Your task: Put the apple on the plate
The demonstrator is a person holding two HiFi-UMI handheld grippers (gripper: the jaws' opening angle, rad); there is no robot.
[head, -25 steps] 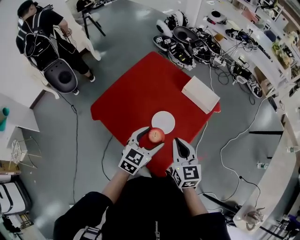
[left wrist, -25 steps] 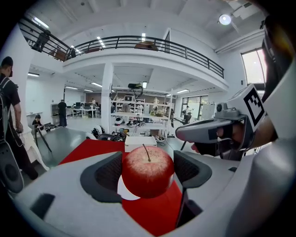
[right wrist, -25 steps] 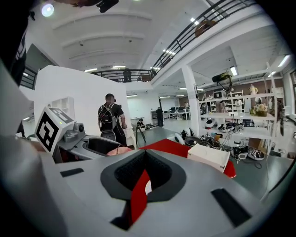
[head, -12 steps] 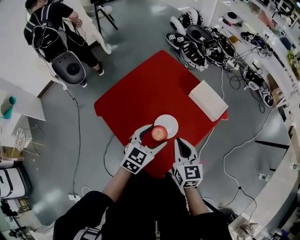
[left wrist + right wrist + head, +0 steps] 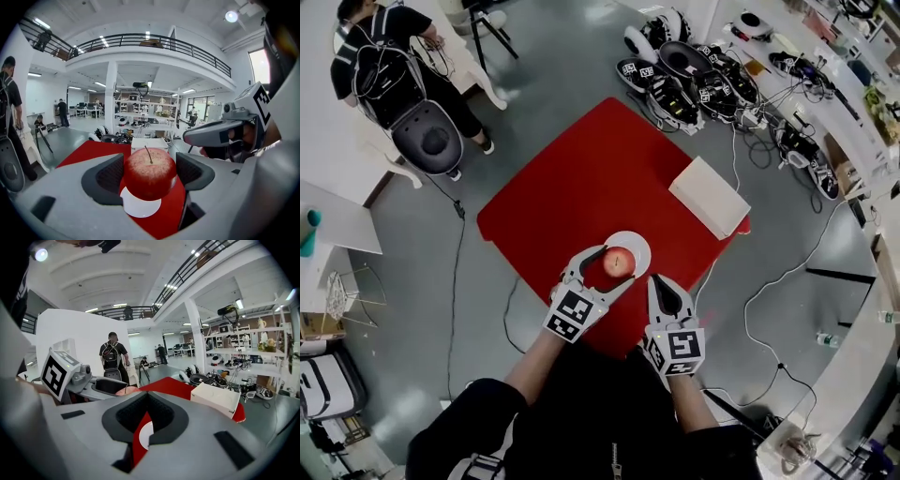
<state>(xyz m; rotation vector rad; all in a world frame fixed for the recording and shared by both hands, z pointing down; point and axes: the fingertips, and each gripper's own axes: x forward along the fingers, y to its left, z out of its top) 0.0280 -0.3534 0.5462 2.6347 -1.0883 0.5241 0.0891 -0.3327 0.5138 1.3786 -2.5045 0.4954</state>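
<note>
Holding the apple (image 5: 617,262) above the plate (image 5: 641,244), centre frame, your left gripper (image 5: 612,267) pinches it.
Released this high, it could roll off; your right gripper (image 5: 657,283) sits closed, empty.

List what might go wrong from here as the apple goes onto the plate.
1. The round red apple, clamped in the left gripper, looks off-centre over the white round plate; released here it may roll off the rim.
2. The plate sits toward the near corner of the red table, so a rolling apple might fall to the floor.
</note>
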